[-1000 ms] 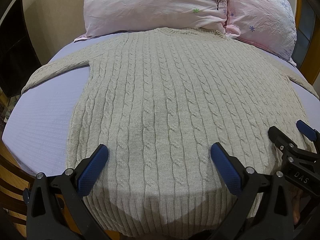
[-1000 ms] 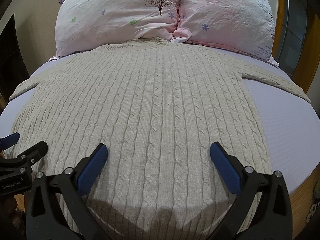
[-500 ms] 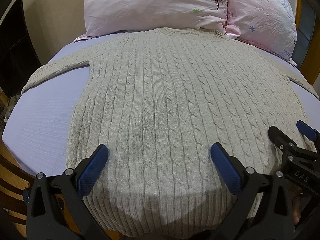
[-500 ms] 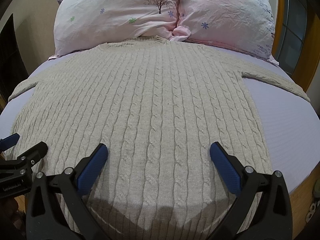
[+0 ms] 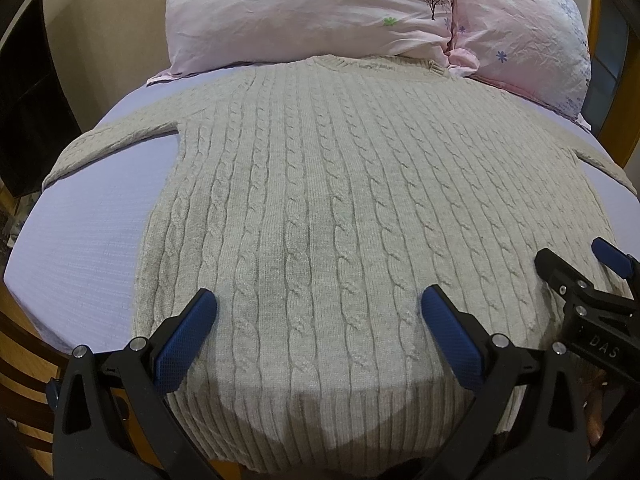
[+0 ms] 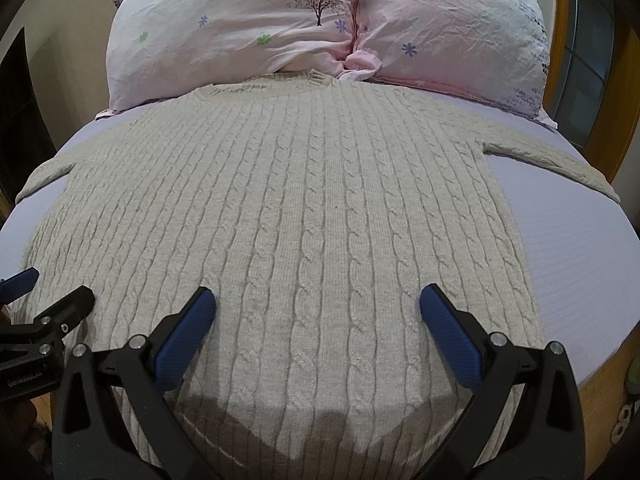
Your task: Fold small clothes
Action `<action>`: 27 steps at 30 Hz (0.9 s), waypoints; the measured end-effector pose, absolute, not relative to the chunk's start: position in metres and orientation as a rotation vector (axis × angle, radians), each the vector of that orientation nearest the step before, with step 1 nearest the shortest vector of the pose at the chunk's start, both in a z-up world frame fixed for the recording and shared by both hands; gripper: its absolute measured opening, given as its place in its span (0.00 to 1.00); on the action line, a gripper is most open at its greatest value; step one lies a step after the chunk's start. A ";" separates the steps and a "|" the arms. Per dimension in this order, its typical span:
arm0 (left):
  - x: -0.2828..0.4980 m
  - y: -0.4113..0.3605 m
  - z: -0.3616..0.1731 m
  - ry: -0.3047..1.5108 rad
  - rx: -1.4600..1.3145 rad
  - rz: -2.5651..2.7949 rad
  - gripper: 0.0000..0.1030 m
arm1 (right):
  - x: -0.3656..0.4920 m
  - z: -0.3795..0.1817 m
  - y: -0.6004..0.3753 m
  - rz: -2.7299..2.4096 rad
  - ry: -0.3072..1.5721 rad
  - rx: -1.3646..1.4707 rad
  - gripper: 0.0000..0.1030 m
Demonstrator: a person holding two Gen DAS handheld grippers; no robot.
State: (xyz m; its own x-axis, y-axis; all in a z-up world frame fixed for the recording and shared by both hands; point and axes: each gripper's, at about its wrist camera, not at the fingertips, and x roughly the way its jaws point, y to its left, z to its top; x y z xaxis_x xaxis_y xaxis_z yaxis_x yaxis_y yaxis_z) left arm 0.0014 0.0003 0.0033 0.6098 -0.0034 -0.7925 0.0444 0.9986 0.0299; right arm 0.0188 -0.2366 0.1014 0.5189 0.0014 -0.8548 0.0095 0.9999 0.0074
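A beige cable-knit sweater [image 5: 340, 208] lies flat on the bed, collar toward the pillows, both sleeves spread out to the sides. It also fills the right wrist view [image 6: 300, 216]. My left gripper [image 5: 318, 312] is open and empty, hovering over the hem on the sweater's left half. My right gripper [image 6: 318, 312] is open and empty over the hem on the right half. The right gripper shows at the right edge of the left wrist view [image 5: 580, 280], and the left gripper at the left edge of the right wrist view [image 6: 44, 304].
Two pink flowered pillows [image 5: 312, 12] [image 6: 452, 28] lie at the head of the bed. The lilac sheet [image 5: 92, 224] [image 6: 576, 264] shows on both sides of the sweater. Wooden bed frame [image 6: 604, 392] runs along the near edge.
Both grippers have dipped slightly toward the hem; the view has barely shifted. The sweater has not moved.
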 end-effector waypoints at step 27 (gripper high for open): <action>0.039 0.088 0.037 0.769 -0.220 -0.128 0.99 | 0.090 0.158 -0.508 -0.313 0.825 0.557 0.84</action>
State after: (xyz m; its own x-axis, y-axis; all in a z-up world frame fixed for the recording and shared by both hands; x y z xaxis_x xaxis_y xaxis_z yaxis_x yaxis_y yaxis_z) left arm 0.0387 0.0879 0.0373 0.7125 -0.1950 -0.6741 0.0347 0.9692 -0.2437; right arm 0.0903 -0.5079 0.1575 0.6449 -0.0498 -0.7627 0.4693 0.8134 0.3437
